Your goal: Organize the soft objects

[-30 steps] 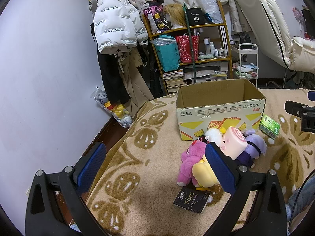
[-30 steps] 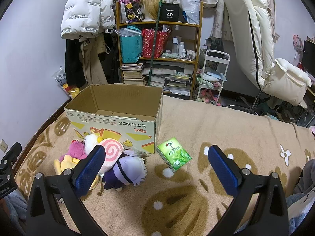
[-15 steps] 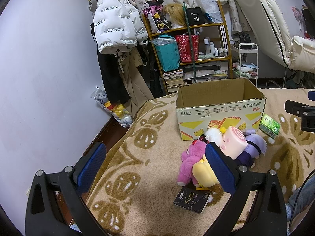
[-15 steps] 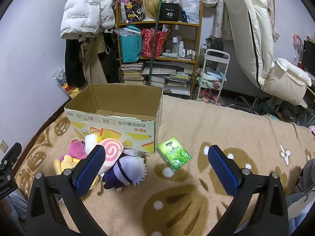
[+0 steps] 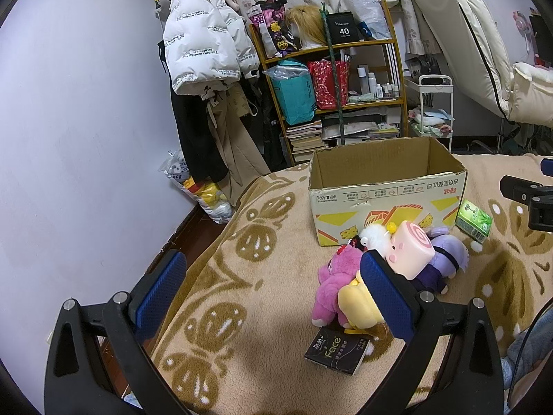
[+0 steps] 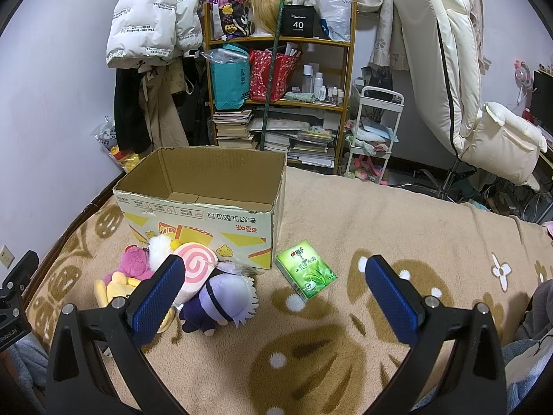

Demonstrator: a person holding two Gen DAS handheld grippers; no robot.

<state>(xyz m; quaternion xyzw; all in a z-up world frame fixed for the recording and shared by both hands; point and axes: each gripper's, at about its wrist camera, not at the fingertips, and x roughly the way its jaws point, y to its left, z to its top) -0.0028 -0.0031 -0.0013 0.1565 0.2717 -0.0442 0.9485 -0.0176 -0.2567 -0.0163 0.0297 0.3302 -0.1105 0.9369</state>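
Beyond the right tool (image 6: 274, 297), plush toys (image 6: 193, 276) lie left.

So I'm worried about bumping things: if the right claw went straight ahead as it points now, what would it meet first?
Probably the green tissue pack on the blanket, which lies between the open right claw fingers' line of travel; the cardboard box sits beyond, to the left. Depth is uncertain.
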